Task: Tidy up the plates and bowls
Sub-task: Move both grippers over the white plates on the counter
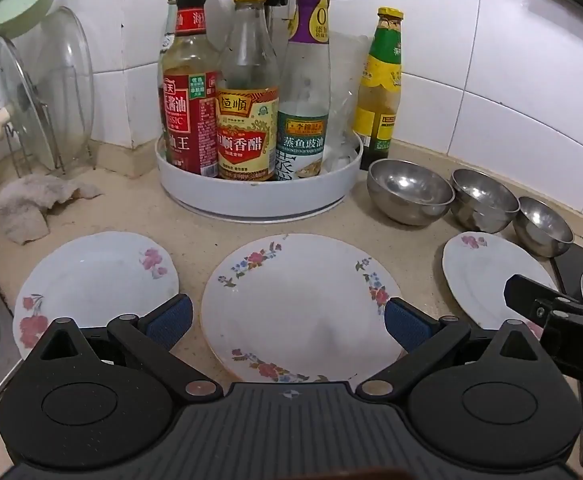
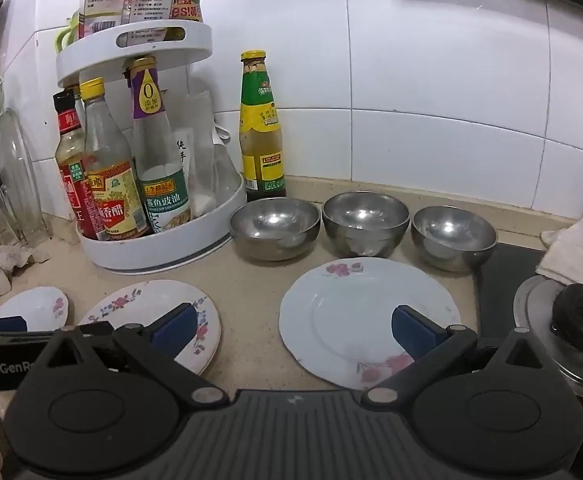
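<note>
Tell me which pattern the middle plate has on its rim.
The middle plate is white with small pink and blue flower sprays around its rim, clearest in the left wrist view.

Beige counter [image 1: 195, 224], plates [image 1: 299, 304], steel bowls [image 2: 365, 218]

Both views are evenly lit by soft indoor light, with a slight pinkish cast. Bright highlights glint inside the three round stainless-steel bowls [image 2: 274, 226] [image 2: 365, 220] [image 2: 453, 236] and spread as a pale sheen across the glossy white wall tiles [image 2: 431, 92]. Shadows on the beige speckled counter [image 2: 251, 292] are faint and short. Fisheye distortion bends the tile lines (most strongly toward the edges), and the corners darken. Focus is fairly sharp at the centre, softer at the rim.
</note>
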A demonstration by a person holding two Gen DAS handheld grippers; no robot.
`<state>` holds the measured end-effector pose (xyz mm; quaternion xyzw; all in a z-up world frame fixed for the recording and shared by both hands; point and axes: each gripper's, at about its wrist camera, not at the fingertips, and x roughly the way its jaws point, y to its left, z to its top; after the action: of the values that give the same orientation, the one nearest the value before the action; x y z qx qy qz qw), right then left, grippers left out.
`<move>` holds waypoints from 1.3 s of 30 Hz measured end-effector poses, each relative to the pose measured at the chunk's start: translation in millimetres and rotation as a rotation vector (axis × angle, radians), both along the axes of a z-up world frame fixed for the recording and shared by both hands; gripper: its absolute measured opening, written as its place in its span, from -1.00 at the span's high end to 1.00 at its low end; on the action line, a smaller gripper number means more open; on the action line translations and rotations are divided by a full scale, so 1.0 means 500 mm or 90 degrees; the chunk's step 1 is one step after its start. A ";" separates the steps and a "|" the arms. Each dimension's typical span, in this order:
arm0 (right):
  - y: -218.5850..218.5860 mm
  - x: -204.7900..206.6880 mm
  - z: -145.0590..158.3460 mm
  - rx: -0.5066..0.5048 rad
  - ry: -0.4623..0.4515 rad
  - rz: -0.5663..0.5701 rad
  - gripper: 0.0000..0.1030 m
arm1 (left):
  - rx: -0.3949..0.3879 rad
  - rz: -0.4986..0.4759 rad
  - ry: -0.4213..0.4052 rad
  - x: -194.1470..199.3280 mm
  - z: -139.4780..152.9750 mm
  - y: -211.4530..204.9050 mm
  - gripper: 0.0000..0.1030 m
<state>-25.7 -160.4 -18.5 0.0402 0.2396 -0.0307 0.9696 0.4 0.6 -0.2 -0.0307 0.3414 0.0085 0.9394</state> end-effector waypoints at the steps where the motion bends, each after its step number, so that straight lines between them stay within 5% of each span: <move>1: 0.001 -0.001 0.001 -0.001 -0.001 -0.002 -0.98 | -0.001 -0.003 0.000 0.001 0.000 0.001 -1.00; 39: 0.128 0.047 0.008 -0.012 0.000 0.024 -0.98 | -0.013 0.021 -0.003 0.011 -0.006 0.130 -1.00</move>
<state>-2.3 -96.6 -14.6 0.0264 0.2398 -0.0150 0.9704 6.1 65.3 -3.4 -0.0459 0.3385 0.0205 0.9396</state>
